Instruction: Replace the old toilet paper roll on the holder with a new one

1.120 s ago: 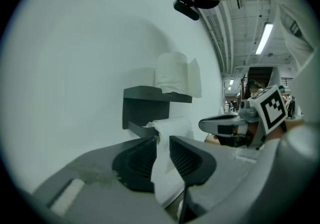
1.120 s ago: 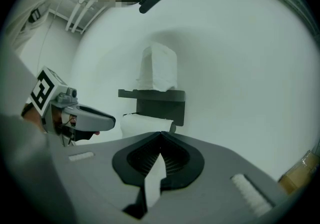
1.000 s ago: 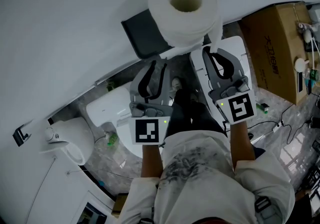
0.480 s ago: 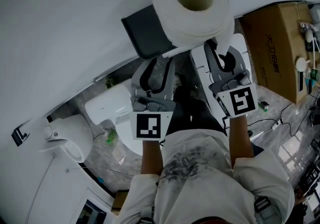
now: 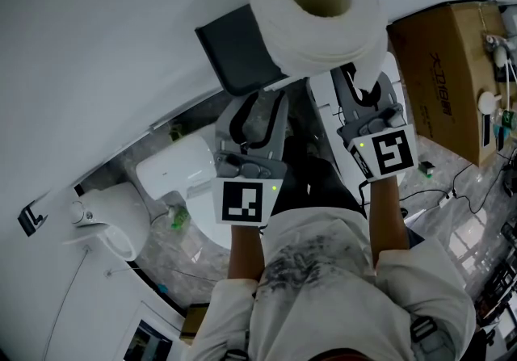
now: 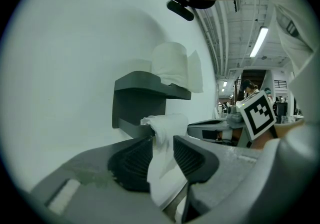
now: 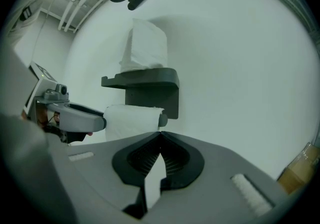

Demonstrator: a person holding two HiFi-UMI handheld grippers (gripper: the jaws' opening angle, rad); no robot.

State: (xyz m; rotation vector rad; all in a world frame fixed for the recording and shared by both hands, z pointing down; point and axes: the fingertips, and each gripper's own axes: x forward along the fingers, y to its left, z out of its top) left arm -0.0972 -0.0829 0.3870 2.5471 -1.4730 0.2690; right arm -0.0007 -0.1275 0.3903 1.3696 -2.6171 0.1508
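New roll (image 5: 315,28): at 12 o'clock in the head view, standing on end on top of the holder (image 5: 234,48), core hole facing up; not yet on the bar.
Old roll (image 7: 131,122): on the bar under the holder's shelf, at 10 o'clock from the right gripper's tips; loose end (image 6: 161,168) hanging toward the left gripper.
Left gripper (image 6: 162,143): jaws wide, just been opening; old roll's loose end drooping between the pads, seemingly lying against the left one, not pinched.
Right gripper (image 7: 160,134): jaws closed tight on a thin paper strip (image 7: 151,185); judging by the head view, probably the new roll's tail, running up toward 12 o'clock.
Step, as judged: swap barely begun; old roll to come off the bar first.
Risk one: drawing the right gripper back while clamped on that strip. Likely to unwind the new roll or drag it off the shelf edge toward 6 o'clock.
Risk two: closing the left jaws on the hanging sheet alone. Likely to unroll or tear paper rather than slide the old roll along the bar.
Risk three: crowding. Both grippers just beside each other below the shelf, so easy to bump the shelf from underneath and topple the roll above.
Cardboard box (image 5: 444,69): at 2 o'clock, well apart, no hazard.
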